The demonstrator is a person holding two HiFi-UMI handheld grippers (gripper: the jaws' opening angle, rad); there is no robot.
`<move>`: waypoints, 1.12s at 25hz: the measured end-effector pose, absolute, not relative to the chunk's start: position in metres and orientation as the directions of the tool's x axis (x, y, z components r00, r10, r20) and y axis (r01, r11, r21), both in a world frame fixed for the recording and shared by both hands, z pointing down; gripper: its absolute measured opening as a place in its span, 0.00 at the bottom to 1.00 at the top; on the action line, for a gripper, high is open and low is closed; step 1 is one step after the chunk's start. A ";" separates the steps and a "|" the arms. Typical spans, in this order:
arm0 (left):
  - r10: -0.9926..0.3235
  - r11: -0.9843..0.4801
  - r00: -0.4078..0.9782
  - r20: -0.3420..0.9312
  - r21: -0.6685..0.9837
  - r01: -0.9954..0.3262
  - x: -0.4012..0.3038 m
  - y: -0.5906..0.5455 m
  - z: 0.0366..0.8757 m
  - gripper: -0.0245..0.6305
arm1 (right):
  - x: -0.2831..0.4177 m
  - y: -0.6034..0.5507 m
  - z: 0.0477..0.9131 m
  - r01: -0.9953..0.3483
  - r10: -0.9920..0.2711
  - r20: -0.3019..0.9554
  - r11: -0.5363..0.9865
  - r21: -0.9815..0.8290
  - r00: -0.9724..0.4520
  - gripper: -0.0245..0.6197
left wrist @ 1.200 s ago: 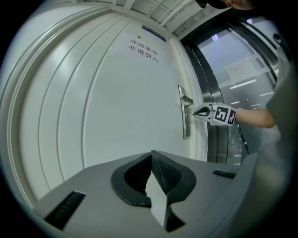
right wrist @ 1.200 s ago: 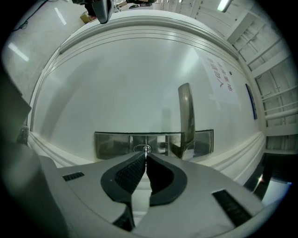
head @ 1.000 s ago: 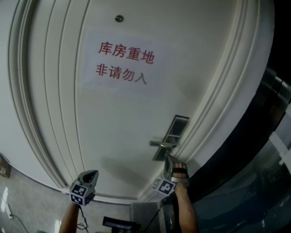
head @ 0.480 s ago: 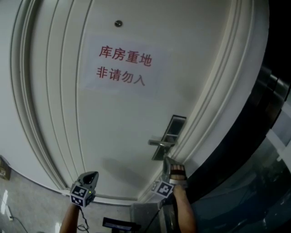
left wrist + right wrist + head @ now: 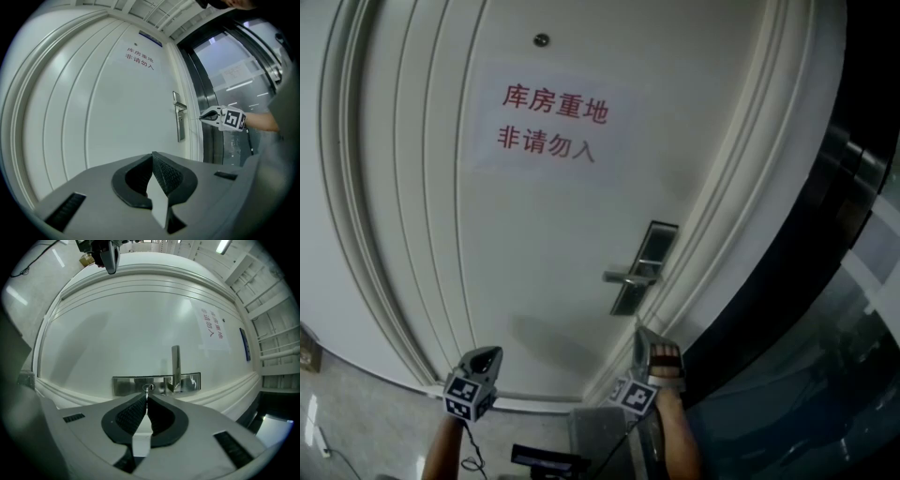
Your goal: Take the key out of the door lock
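One key (image 5: 147,388), likely light, stiff, slick; right gripper (image 5: 146,397) pinches its bow, six o'clock of lock plate (image 5: 126,384); left gripper (image 5: 151,156) closed, empty.

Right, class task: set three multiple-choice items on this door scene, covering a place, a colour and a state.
1. In the head view, the silver metal lever handle sits: A mid-door; B near the white door's right edge; C at its left edge.
2. The paper sign's characters are: A red; B black; C green.
3. The left tongs are: A wide open; B clamped on the handle; C shut, empty.
Answers: B, handle beside the right frame; A, red print; C, tips meet with nothing between.
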State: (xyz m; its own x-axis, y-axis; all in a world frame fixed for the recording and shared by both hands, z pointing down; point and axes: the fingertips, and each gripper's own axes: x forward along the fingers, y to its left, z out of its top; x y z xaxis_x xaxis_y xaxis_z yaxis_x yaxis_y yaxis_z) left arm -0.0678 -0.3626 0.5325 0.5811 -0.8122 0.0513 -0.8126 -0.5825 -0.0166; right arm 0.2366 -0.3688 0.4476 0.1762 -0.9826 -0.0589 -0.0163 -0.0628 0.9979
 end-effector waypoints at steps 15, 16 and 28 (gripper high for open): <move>-0.788 -0.616 0.615 0.037 -0.039 -0.787 -0.067 -0.335 0.530 0.05 | 0.215 -0.285 0.492 -0.369 -0.977 0.051 -0.030 0.929 0.209 0.07; -0.787 -0.617 0.616 0.035 -0.039 -0.786 -0.067 -0.333 0.530 0.05 | 0.212 -0.280 0.497 -0.403 -0.977 0.061 -0.027 0.915 0.204 0.07; -0.771 -0.637 0.636 0.029 -0.039 -0.770 -0.065 -0.315 0.530 0.05 | 0.189 -0.243 0.517 -0.722 -0.976 0.093 -0.079 0.687 0.195 0.07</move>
